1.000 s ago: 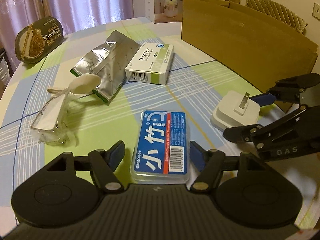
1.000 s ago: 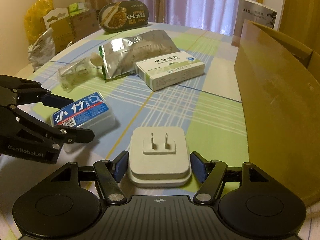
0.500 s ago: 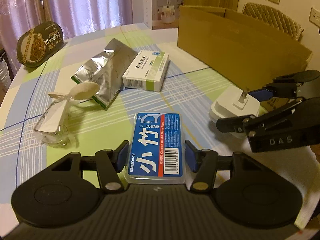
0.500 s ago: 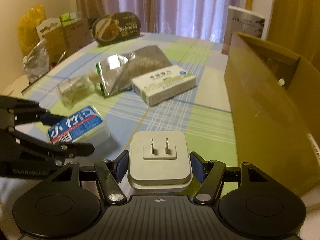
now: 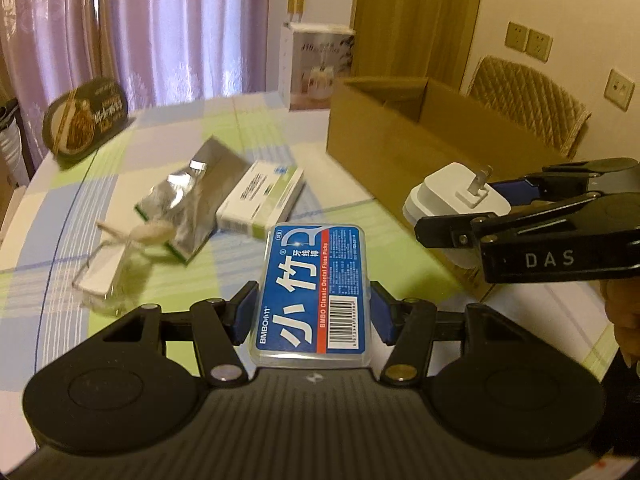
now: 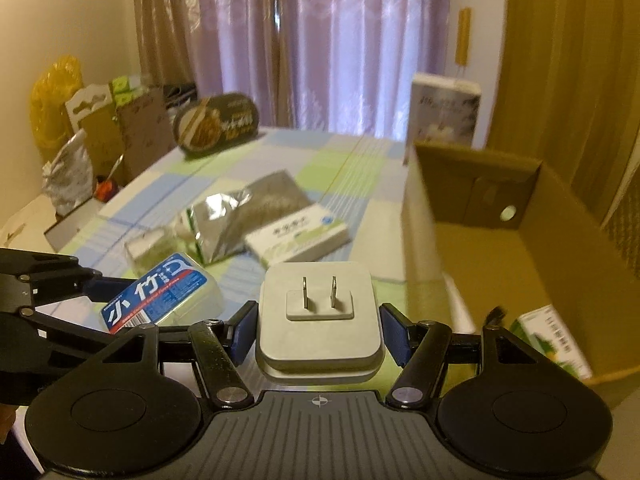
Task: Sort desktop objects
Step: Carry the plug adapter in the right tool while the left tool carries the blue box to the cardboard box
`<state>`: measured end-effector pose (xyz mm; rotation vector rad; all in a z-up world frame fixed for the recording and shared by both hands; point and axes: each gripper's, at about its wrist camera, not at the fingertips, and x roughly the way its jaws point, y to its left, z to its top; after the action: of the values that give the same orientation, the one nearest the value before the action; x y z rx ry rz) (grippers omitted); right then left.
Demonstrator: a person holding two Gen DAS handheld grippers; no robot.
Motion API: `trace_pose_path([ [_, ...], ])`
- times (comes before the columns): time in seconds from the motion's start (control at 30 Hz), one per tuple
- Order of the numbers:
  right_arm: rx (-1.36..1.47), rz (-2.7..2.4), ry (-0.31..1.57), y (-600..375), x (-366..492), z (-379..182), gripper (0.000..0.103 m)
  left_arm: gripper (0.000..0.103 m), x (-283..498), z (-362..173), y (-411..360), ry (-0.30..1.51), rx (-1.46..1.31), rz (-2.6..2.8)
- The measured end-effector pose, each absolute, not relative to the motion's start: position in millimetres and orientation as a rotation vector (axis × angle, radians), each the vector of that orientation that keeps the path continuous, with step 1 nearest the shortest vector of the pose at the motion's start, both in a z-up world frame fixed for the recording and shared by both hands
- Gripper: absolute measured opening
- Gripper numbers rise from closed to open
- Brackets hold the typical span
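My left gripper [image 5: 314,312] is shut on a clear box of dental floss picks [image 5: 314,288] with a blue label, held above the table. The same floss box [image 6: 160,294] shows at the left of the right wrist view. My right gripper [image 6: 318,330] is shut on a white two-prong charger plug [image 6: 320,312], also lifted. That charger plug [image 5: 456,196] appears at the right of the left wrist view, close to the open cardboard box [image 5: 420,136]. On the checked tablecloth lie a white-green medicine box [image 5: 260,196], a silver foil pouch [image 5: 196,192] and a plastic-wrapped white spoon [image 5: 120,256].
The cardboard box [image 6: 500,248] holds a green-white carton [image 6: 552,340] in its near corner. An oval noodle bowl [image 5: 84,120] leans at the table's far left. A white product carton [image 5: 320,64] stands behind the cardboard box. Bags and cartons [image 6: 80,148] crowd the left beyond the table.
Both grippers have risen off the table with their objects, the floss box and the charger plug. The right one has come nearer the cardboard box, whose inside now shows.
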<state>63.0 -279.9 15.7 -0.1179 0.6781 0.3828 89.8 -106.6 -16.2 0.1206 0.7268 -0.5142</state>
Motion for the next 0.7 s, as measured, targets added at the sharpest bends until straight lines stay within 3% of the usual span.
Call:
trace_pose_path([
  [0.7,-0.052,0.201,0.565,-399,71,67,0.062,0.053,83,44,-218,0.635,0.184,-0.666],
])
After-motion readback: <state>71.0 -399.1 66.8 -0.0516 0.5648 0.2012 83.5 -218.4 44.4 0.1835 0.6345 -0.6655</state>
